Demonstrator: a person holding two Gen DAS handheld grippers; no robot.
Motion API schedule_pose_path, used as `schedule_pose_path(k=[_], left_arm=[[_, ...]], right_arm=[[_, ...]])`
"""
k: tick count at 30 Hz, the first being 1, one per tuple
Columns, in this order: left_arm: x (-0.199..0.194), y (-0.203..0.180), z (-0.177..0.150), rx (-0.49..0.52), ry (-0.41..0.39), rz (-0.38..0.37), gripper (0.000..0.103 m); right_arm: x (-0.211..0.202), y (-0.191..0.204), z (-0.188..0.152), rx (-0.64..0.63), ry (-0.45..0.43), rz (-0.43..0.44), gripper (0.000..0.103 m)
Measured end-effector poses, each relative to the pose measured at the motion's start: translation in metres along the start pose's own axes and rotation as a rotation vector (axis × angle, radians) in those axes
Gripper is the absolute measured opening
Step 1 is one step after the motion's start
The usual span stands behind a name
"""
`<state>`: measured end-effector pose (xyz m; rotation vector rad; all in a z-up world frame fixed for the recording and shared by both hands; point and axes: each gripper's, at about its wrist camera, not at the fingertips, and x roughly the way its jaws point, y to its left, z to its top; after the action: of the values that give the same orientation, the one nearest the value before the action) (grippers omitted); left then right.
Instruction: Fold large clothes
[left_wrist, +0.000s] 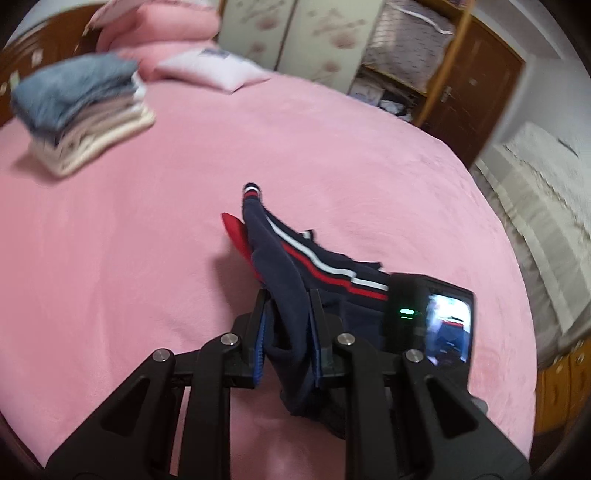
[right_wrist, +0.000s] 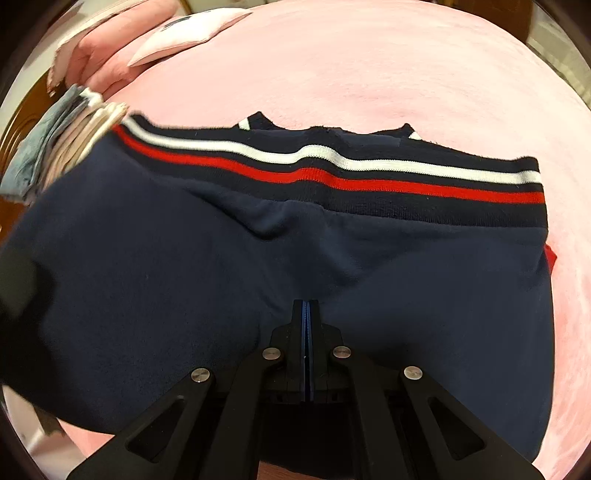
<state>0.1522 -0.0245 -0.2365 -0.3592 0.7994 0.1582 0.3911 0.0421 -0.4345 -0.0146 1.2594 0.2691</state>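
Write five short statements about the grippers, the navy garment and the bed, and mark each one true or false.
1. The left hand-held gripper grips a bunch of the navy garment. True.
2. The right hand-held gripper is wide open. False: its jaws are shut, pinching the navy fabric.
3. The garment's band has white and red stripes. True.
4. The bed cover is green. False: it is pink.
5. The stack of folded clothes lies on the floor. False: it sits on the bed.

Navy garment (right_wrist: 332, 266) matt knit; bedspread (left_wrist: 332, 155) pink fleece.
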Motion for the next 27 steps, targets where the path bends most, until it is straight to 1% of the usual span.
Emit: schedule_pose_path(k=[2,3,7,10,12,13,15,16,17,19,21,23,24,26,27], left_arm=[[-0.010,-0.014,-0.005,0.042,-0.020,-0.008,0.016],[-0.013,-0.023,-0.007,0.068,-0.031,-0.008,0.016],[-0.029,-0.056,-0.017,0.186,-0.064,-0.011,0.015],[-0.035,-0.084,-0.027,0.270,-0.087,-0.021,0.015],[-0.039,-0.100,-0.035,0.344,-0.090,-0.038,0.015],[-0.040,-0.109,-0.039,0.389,-0.094,-0.044,0.015],[-0.045,-0.129,-0.050,0.510,-0.111,-0.062,0.015],[-0.047,-0.136,-0.054,0.544,-0.114,-0.072,0.015],[-0.049,-0.144,-0.058,0.585,-0.112,-0.088,0.015],[-0.054,-0.163,-0.071,0.663,-0.102,-0.108,0.015],[-0.055,-0.182,-0.087,0.776,-0.090,-0.090,0.015],[-0.059,-0.196,-0.100,0.867,-0.122,-0.055,0.016],[-0.059,-0.202,-0.106,0.907,-0.114,-0.051,0.016],[-0.054,-0.211,-0.116,0.949,-0.076,-0.043,0.016],[-0.053,-0.216,-0.121,0.965,-0.060,-0.036,0.016]], right_arm=[[0.002,-0.003,-0.003,-0.040,0.002,-0.023,0.000],[0.002,-0.005,-0.004,-0.052,0.002,-0.019,0.000],[0.000,-0.019,-0.007,-0.063,0.002,0.058,0.000],[-0.001,-0.036,-0.005,-0.046,0.013,0.149,0.000],[0.001,-0.049,-0.004,-0.025,0.021,0.235,0.000],[0.003,-0.059,-0.004,-0.006,0.032,0.295,0.000],[0.008,-0.077,-0.002,0.052,0.061,0.406,0.000],[0.013,-0.092,-0.001,0.108,0.089,0.492,0.000],[0.018,-0.103,0.000,0.153,0.114,0.560,0.000],[0.024,-0.118,0.001,0.198,0.152,0.655,0.000],[0.024,-0.124,0.002,0.201,0.181,0.694,0.000],[0.020,-0.137,0.000,0.229,0.225,0.728,0.000],[0.019,-0.143,0.000,0.248,0.232,0.742,0.000],[0.006,-0.166,-0.005,0.304,0.217,0.745,0.000],[-0.003,-0.180,-0.008,0.333,0.195,0.742,0.000]])
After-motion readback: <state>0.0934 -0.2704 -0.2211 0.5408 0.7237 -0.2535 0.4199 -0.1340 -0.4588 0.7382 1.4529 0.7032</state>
